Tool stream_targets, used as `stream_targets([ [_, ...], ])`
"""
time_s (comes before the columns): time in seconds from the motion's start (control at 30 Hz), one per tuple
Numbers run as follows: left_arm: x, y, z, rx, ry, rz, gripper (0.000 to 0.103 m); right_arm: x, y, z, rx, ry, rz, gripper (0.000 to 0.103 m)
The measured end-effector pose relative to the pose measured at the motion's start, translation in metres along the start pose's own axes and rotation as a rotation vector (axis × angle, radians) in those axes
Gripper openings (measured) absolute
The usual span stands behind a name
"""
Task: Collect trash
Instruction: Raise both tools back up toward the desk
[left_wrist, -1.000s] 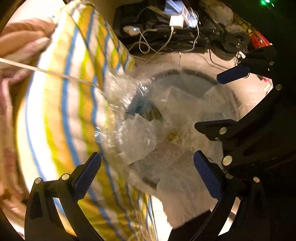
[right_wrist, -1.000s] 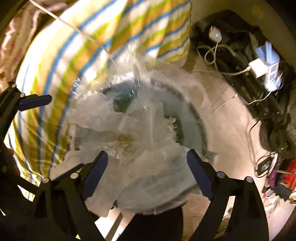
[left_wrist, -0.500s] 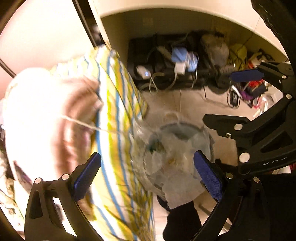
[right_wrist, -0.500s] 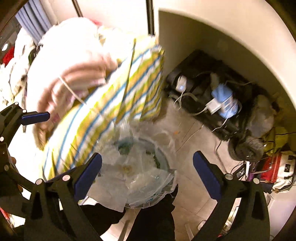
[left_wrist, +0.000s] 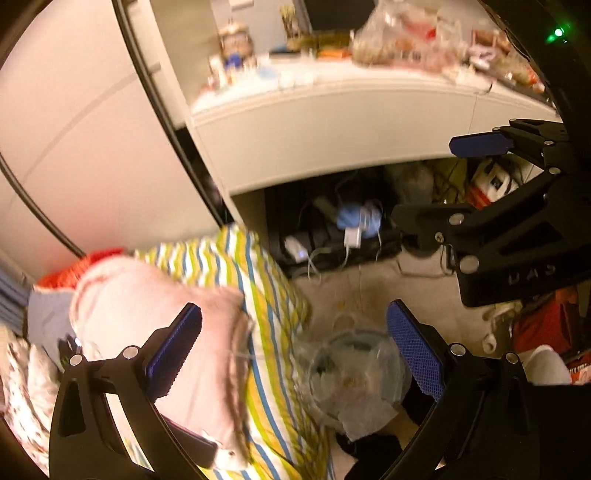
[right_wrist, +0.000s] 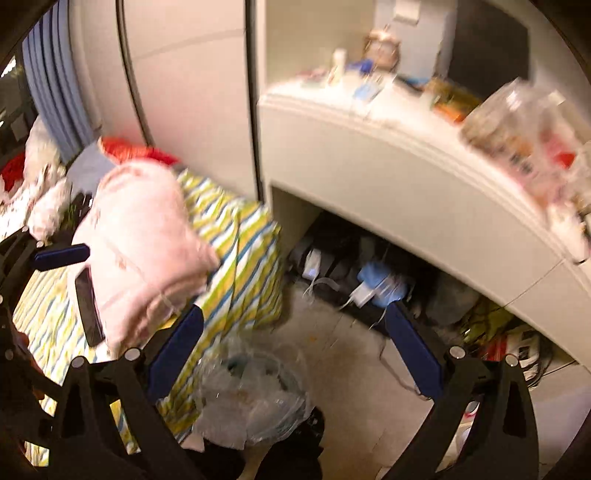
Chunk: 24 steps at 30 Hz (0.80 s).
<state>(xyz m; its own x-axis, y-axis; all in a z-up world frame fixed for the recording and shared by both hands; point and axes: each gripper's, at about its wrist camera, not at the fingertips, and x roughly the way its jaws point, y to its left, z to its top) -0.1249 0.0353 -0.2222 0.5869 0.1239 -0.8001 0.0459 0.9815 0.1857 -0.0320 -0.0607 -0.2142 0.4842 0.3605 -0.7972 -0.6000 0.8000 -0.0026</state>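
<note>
Left wrist view: the left gripper (left_wrist: 293, 350) has its blue textured pads spread wide, gripping nothing. Below, on the tiled floor, stands a round trash bin (left_wrist: 356, 373) lined with crinkled clear plastic, its mouth facing upward, beside a striped yellow-blue sheet (left_wrist: 269, 332). A soft pink cloth bundle (left_wrist: 155, 314) lies on the sheet.

Right wrist view: the right gripper (right_wrist: 293, 350) is likewise wide apart and empty. The trash bin (right_wrist: 255, 391) sits low in frame between the pads, at the edge of the striped sheet (right_wrist: 243, 266). A dark flat phone (right_wrist: 88, 306) rests against the pink bundle (right_wrist: 147, 229). A white desk (right_wrist: 388, 162) carries blurred clutter.
</note>
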Motion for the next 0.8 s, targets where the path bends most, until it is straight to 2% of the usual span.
stream_targets([
  [0.2, -0.044, 0.011, 0.039, -0.029, -0.089, -0.021, 0.097, -0.048, -0.017, 0.025, 0.069, -0.089, -0.062, 0.096],
  [0.33, -0.063, 0.006, 0.057, 0.012, -0.160, -0.007, 0.097, -0.076, -0.029, 0.039, 0.110, -0.142, -0.112, 0.096],
  [0.6, -0.091, -0.002, 0.094, 0.045, -0.213, -0.023, 0.097, -0.123, -0.056, 0.058, 0.172, -0.222, -0.195, 0.096],
  [0.8, -0.100, -0.008, 0.126, 0.052, -0.252, -0.038, 0.097, -0.141, -0.077, 0.063, 0.206, -0.256, -0.234, 0.096],
])
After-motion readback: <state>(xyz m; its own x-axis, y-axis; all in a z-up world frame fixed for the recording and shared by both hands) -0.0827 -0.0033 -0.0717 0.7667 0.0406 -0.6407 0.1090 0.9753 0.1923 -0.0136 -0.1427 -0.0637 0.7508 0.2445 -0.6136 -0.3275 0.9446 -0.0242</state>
